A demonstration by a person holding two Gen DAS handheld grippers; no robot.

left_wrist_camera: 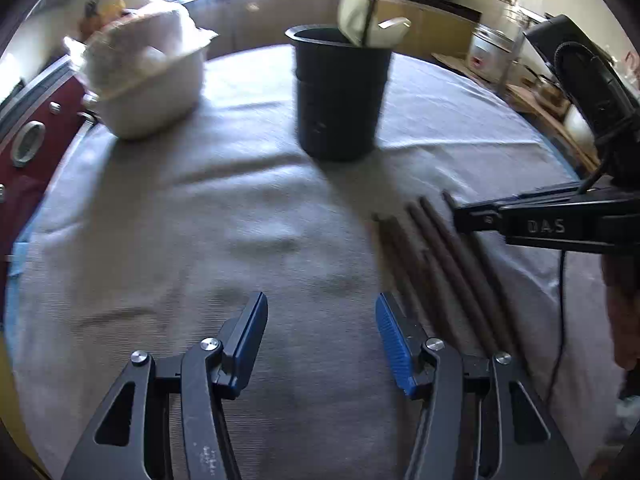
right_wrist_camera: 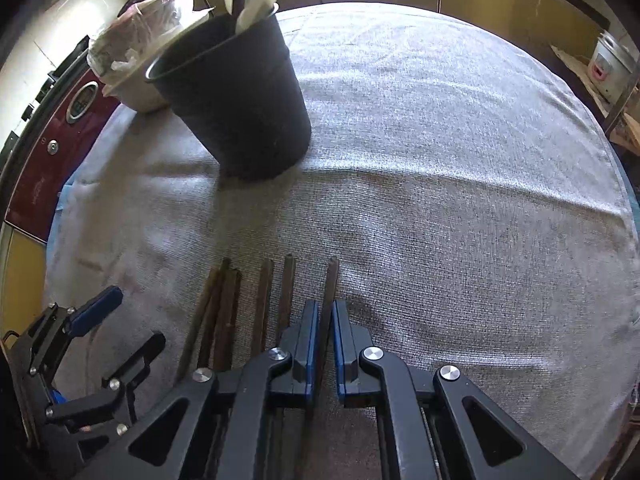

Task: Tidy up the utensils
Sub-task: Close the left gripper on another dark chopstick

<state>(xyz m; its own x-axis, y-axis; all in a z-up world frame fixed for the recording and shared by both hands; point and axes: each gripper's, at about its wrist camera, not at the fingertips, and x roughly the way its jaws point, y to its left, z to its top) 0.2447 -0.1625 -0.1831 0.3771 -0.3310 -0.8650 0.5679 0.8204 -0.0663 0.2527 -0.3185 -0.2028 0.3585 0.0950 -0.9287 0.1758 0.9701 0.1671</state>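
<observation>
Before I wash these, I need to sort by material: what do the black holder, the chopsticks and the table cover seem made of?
Black holder: probably plastic, matte dark wall with a thin rolled rim; coated metal is possible.
Chopsticks: apparently wood or bamboo, dull brown, no shine; the right gripper is shut on one.
Table cover: woven cloth, grey, with visible weave and soft wrinkles.
</observation>
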